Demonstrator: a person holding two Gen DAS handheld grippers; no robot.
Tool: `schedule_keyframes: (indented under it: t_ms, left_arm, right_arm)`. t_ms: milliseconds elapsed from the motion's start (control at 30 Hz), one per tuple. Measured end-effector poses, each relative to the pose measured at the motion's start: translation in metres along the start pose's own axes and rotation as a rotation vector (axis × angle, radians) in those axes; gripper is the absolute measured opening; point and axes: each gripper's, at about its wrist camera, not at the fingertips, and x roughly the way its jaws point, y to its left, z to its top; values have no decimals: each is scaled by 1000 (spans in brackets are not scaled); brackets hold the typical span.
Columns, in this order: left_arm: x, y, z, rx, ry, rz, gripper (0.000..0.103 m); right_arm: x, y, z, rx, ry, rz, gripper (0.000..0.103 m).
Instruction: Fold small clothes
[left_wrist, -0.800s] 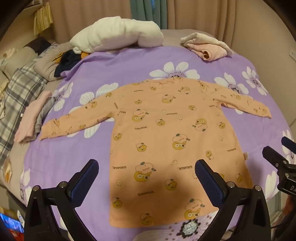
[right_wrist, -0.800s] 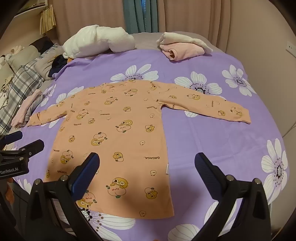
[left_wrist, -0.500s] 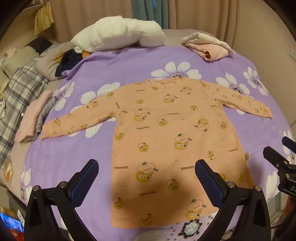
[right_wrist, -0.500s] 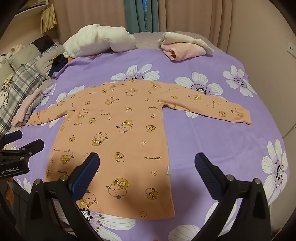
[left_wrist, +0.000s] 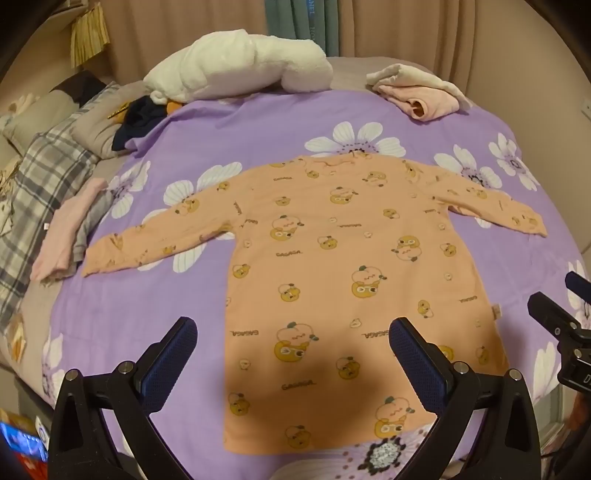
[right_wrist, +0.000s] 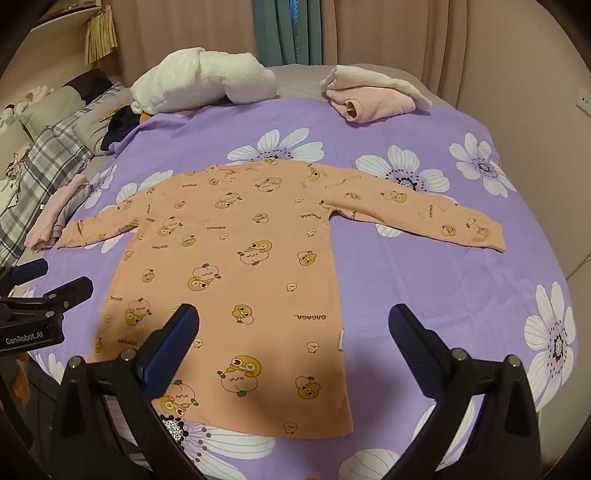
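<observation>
An orange long-sleeved child's top (left_wrist: 343, 273) with a cartoon print lies flat, sleeves spread, on the purple flowered bedspread (left_wrist: 122, 317). It also shows in the right wrist view (right_wrist: 236, 280). My left gripper (left_wrist: 293, 354) is open and empty above the hem near the front edge. My right gripper (right_wrist: 293, 347) is open and empty above the top's lower right part. The right gripper shows at the right edge of the left wrist view (left_wrist: 561, 325). The left gripper shows at the left edge of the right wrist view (right_wrist: 44, 295).
A white fluffy bundle (left_wrist: 240, 62) and a folded pink and cream garment (left_wrist: 421, 92) lie at the back of the bed. A pink garment (left_wrist: 62, 236), a plaid blanket (left_wrist: 33, 192) and dark clothes (left_wrist: 136, 118) lie at the left. Curtains hang behind.
Both grippers have shifted slightly; the view has drifted a little. The top lies as before.
</observation>
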Motion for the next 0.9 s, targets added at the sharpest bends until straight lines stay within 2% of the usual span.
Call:
schedule_keyframes:
  t_ms: [167, 367, 467, 600, 733, 900]
  left_arm:
    - [1, 2, -2, -1, -1, -1, 103]
    - [2, 5, -4, -1, -2, 1, 103]
    - [4, 8, -6, -7, -5, -4, 103]
    - [7, 10, -8, -3, -8, -1, 103]
    - [17, 15, -11, -20, 6, -11, 103]
    - [27, 18, -10, -87, -45, -70, 103]
  right_arm:
    - [0, 1, -1, -1, -30, 3, 103]
    - [1, 1, -2, -13, -7, -11, 103]
    - [5, 2, -3, -25, 24, -23, 103]
    - [7, 3, -5, -64, 6, -74, 103]
    - [15, -5, -7, -7, 72, -18, 103]
    - [31, -27, -12, 81, 139, 40, 103]
